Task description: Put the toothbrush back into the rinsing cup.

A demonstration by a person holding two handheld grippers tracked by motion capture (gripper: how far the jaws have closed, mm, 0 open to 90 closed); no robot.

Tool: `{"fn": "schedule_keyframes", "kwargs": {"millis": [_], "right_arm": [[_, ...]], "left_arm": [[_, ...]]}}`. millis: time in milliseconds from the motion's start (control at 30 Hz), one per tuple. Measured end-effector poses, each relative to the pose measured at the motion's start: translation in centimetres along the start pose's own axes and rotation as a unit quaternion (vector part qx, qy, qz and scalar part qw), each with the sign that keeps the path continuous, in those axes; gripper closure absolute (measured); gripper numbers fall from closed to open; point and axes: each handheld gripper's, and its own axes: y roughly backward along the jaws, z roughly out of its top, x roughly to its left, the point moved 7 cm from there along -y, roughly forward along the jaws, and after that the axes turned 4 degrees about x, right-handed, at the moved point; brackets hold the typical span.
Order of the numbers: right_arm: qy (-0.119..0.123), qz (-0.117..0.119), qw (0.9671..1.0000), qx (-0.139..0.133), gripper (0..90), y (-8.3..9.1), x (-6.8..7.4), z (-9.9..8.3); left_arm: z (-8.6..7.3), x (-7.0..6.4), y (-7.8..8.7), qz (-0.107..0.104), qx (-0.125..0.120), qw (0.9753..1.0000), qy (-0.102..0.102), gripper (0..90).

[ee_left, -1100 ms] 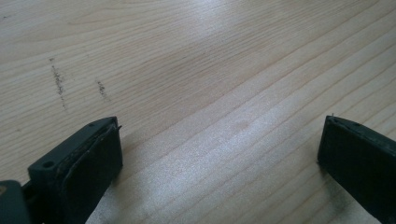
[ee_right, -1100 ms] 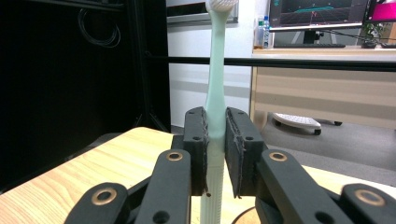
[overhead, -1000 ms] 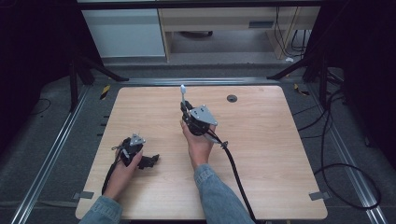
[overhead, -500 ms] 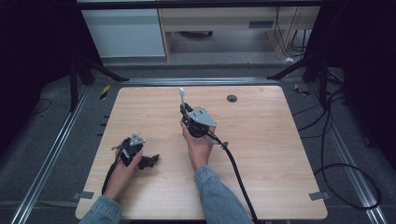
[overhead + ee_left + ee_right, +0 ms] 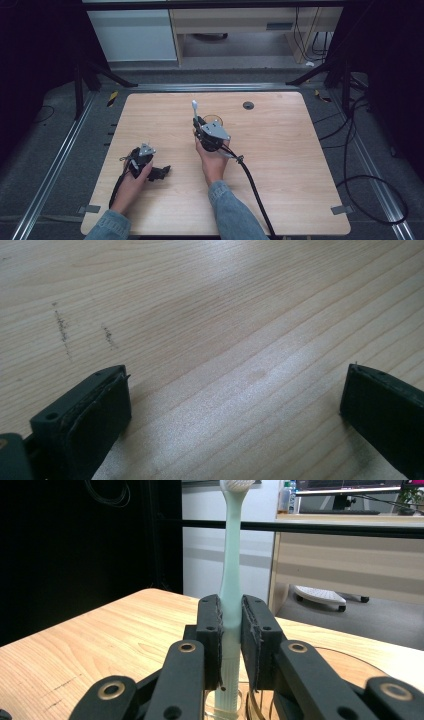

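My right gripper (image 5: 201, 126) (image 5: 231, 617) is shut on the handle of a pale green toothbrush (image 5: 194, 107) (image 5: 230, 570). It holds the brush upright, bristle head at the top. The handle's lower end sits at a clear, amber-tinted cup (image 5: 213, 119) near the middle of the wooden table (image 5: 280, 150); its glass rim (image 5: 214, 711) shows around the handle's base. My left gripper (image 5: 161, 173) (image 5: 235, 405) rests low over the table at the front left. It is open, with bare wood between the jaws.
A small black round grommet (image 5: 248, 105) sits in the tabletop at the back right. The right gripper's black cable (image 5: 252, 187) trails toward the front edge. Behind the table stand a white cabinet (image 5: 135, 35) and a desk (image 5: 240, 25).
The right gripper and the toothbrush have shifted slightly down and toward the person. The left gripper has stayed put.
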Motion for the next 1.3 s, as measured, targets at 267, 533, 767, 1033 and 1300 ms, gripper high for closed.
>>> {"fn": "schedule_keyframes", "kwargs": {"millis": [267, 533, 767, 1033, 1300], "right_arm": [[-0.001, 0.003, 1.0, 0.005, 79.2, -0.2, 0.1, -0.5], [0.001, 0.001, 1.0, 0.008, 79.2, -0.3, 0.1, -1.0], [-0.004, 0.004, 0.9999, 0.013, 79.1, -0.4, 0.0, -1.6], [-0.004, 0.003, 0.9999, 0.014, 79.0, -0.5, 0.1, -1.7], [0.001, 0.005, 0.9999, 0.016, 78.8, -0.4, 0.2, -1.8]], "left_arm": [[0.0, 0.0, 0.0, 0.0, 0.0, 1.0, 0.0, 0.0], [0.0, 0.0, 0.0, -0.001, 0.0, 1.0, -0.001, 0.0], [0.0, 0.0, 0.0, -0.001, 0.0, 1.0, -0.001, 0.0], [0.0, 0.0, 0.0, -0.001, 0.0, 1.0, -0.001, 0.0], [0.0, 0.0, 0.0, -0.001, 0.001, 1.0, -0.002, 0.0]]}}
